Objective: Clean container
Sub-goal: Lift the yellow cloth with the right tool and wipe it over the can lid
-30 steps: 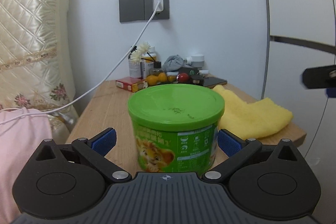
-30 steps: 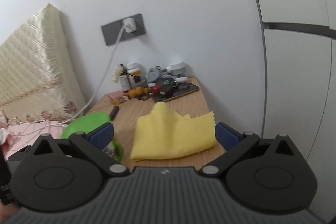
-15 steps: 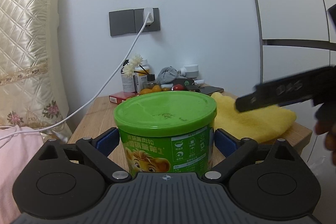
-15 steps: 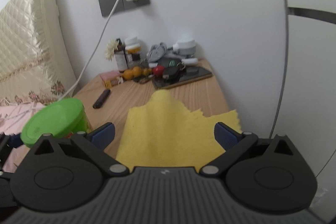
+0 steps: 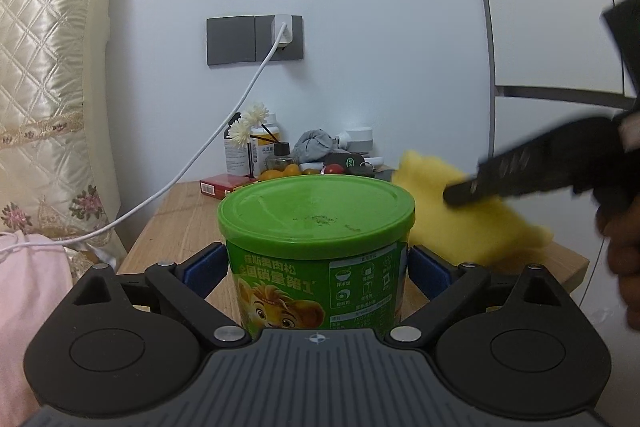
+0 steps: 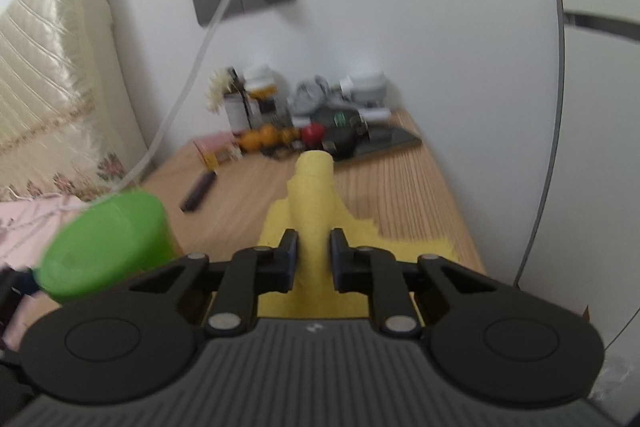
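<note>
Right wrist view: right claw point(image 6: 313, 254) has just clamped the yellow cloth point(image 6: 316, 195); left claw point(image 5: 316, 269) grips the green canister point(image 5: 316, 251), so wiping can begin.

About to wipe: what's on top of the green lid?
Small dark specks dot the green lid near its middle. The canister stays closed, so its inside is hidden.

We see a bright green lid point(image 5: 316, 205) on a green container point(image 5: 320, 287) printed with a golden cartoon lion cub and white lettering. Beside it lies a plain yellow cloth point(image 6: 316, 195) on a pale wood-grain table point(image 6: 400, 187). Our black grippers carry blue pads point(image 5: 204, 267). A cream quilted pillow point(image 5: 48, 87) shows pink floral trim.
</note>
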